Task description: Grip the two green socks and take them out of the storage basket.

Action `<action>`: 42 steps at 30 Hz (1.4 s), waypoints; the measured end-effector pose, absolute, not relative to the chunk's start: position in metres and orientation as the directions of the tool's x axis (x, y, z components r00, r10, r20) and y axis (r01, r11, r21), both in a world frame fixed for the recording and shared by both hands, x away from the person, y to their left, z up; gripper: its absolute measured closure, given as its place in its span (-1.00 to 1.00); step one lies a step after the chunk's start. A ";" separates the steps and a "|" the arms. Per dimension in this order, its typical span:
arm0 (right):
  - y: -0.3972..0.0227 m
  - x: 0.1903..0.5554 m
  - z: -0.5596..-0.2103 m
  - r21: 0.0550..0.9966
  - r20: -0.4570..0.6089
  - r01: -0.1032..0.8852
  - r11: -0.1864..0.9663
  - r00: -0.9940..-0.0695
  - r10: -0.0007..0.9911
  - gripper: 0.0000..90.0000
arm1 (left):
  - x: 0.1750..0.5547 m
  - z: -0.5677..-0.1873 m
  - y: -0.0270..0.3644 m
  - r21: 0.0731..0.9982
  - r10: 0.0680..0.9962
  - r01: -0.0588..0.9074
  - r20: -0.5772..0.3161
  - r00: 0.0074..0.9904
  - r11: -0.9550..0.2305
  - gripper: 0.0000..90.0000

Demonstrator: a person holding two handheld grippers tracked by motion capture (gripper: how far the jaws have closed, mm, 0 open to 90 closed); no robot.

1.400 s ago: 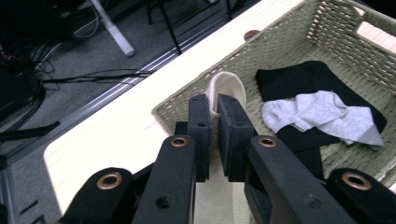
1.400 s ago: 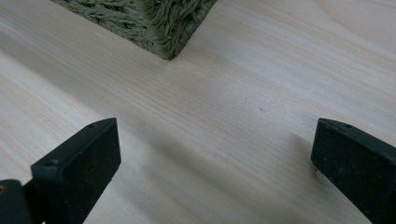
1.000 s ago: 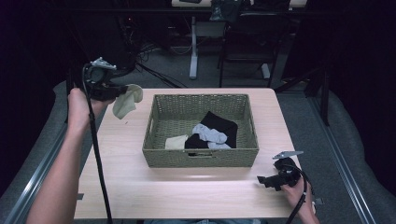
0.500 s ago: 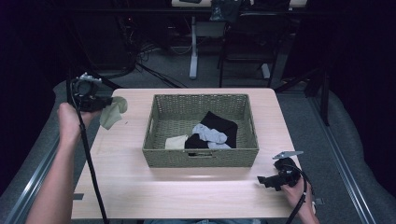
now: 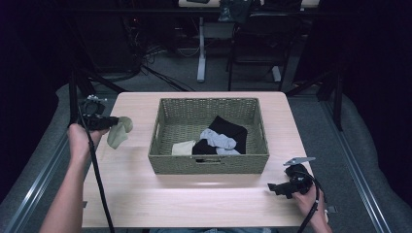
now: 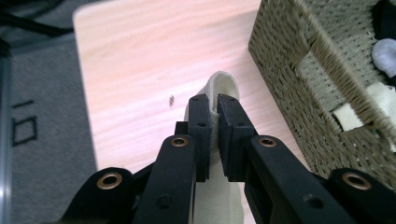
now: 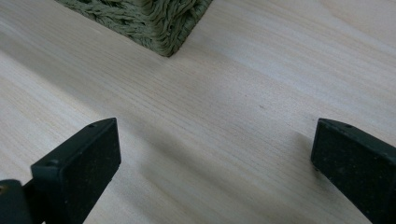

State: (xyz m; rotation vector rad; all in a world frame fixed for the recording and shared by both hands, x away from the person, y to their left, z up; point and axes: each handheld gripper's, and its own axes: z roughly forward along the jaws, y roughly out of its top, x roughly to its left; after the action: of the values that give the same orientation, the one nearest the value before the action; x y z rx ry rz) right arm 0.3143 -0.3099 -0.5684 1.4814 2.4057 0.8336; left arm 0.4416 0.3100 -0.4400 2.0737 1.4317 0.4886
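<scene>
My left gripper [image 5: 114, 122] [image 6: 215, 100] is shut on a pale beige sock [image 5: 118, 134] [image 6: 223, 86], which hangs from its jaws over the table's left side, left of the woven basket [image 5: 209, 164] [image 6: 299, 60]. In the basket lie a black sock [image 5: 228, 127], a light grey sock [image 5: 217, 139] and a cream sock [image 5: 183, 148]. At the front right of the table, my right gripper [image 5: 272, 188] [image 7: 212, 149] rests low with its jaws wide open over bare wood; the basket's corner [image 7: 154, 23] lies ahead of it.
The light wooden table [image 5: 194, 204] has free surface in front of the basket and on both sides. Dark floor, cables and chair legs [image 5: 201, 53] lie beyond the far edge. A metal rail [image 5: 34, 189] runs along the left.
My left hand has come down and to the left with the beige sock, from above the table's far left corner to just over the left edge. The right hand has stayed put.
</scene>
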 end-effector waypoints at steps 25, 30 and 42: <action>-0.310 0.315 -0.569 0.556 0.126 0.758 0.342 -0.483 0.866 -0.98 | 0.447 -0.513 0.313 0.506 0.916 0.842 -0.218 0.336 -0.188 0.13; -0.310 0.315 -0.569 0.558 0.123 0.757 0.341 -0.482 0.868 -0.98 | 0.441 -0.476 0.310 0.561 0.913 0.803 -0.191 0.361 -0.200 -0.62; -0.309 0.315 -0.569 0.554 0.125 0.758 0.344 -0.485 0.866 -0.98 | 0.427 -0.370 0.253 0.700 0.861 0.636 -0.060 0.505 -0.325 -1.00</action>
State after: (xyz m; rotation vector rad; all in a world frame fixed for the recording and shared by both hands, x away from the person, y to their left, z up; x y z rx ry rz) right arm 0.3154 -0.3094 -0.5687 1.4769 2.4130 0.8354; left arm 0.4266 0.2532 -0.3700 2.0727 1.2208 0.4264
